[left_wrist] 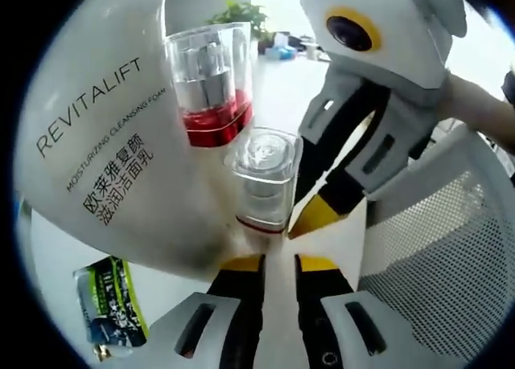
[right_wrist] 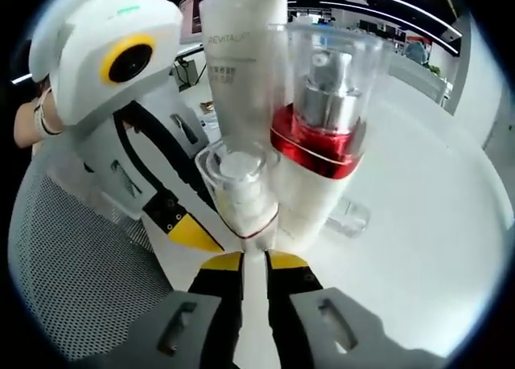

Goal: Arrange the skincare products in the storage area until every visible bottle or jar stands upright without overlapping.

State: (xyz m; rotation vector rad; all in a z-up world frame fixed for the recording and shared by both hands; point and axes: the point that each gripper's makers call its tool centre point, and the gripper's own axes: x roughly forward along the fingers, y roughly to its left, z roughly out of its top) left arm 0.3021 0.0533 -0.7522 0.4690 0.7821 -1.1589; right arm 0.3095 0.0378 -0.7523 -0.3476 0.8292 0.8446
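Left gripper view: the left gripper (left_wrist: 278, 262) has its black, yellow-tipped jaws almost together, a thin gap between the tips just beneath a small clear-capped bottle (left_wrist: 262, 180); whether they pinch anything cannot be told. The right gripper (left_wrist: 315, 217) reaches in from the right, a yellow tip touching that bottle's lower side. Just beyond stands a pump bottle with a red collar (left_wrist: 211, 84) under a clear cap. A white tube marked REVITALIFT (left_wrist: 113, 136) leans across the left, close to the lens. A green-and-black sachet (left_wrist: 109, 305) lies flat on the white worktop (left_wrist: 282, 79) near its front left. A white mesh basket (left_wrist: 426, 256) sits at the right.

Right gripper view: the right gripper (right_wrist: 253, 263) has its jaws nearly closed, right under the small bottle (right_wrist: 239, 184), grip uncertain. The left gripper (right_wrist: 193, 234) comes in from the left, its tip beside that bottle. The red-collared pump bottle (right_wrist: 326, 116) stands just behind, the white tube (right_wrist: 241, 55) upright beyond it.
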